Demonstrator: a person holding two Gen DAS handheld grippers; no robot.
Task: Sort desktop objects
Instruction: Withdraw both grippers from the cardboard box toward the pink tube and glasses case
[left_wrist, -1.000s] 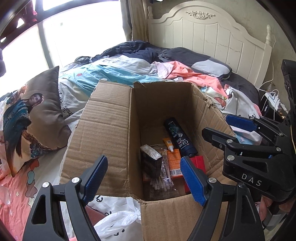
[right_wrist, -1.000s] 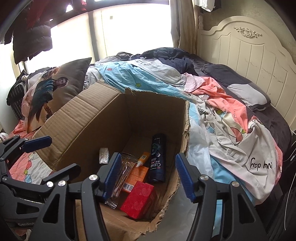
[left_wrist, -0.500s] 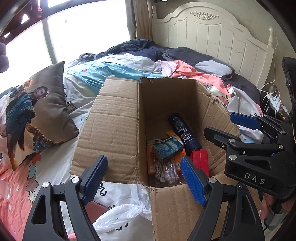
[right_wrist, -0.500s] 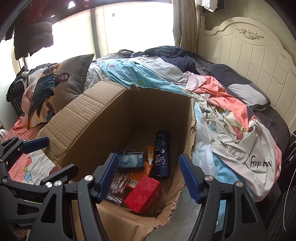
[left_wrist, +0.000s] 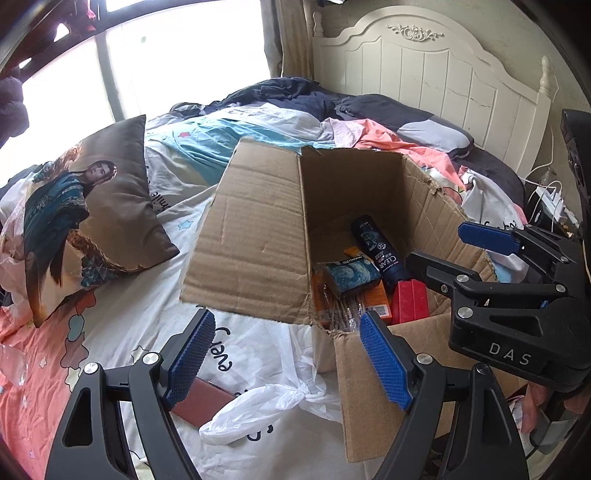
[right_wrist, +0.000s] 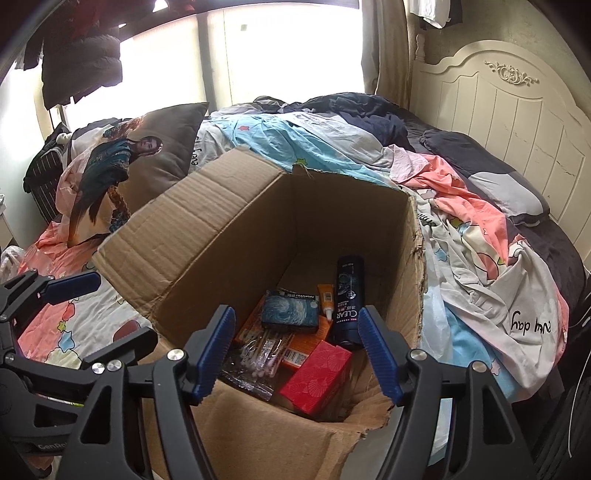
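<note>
Daylight enters through the far window (left_wrist: 177, 70), which is blown out to plain white in both views. The hanging clothes (right_wrist: 81, 66) against it read as dark silhouettes. The bedding receives soft, even light; shadows are weak. The inside of the cardboard box (right_wrist: 229, 236) is dimmer, its contents still legible. Focus is sharp overall. Strong fisheye bending curves the headboard (left_wrist: 436, 74); black vignette fills the corners.
</note>
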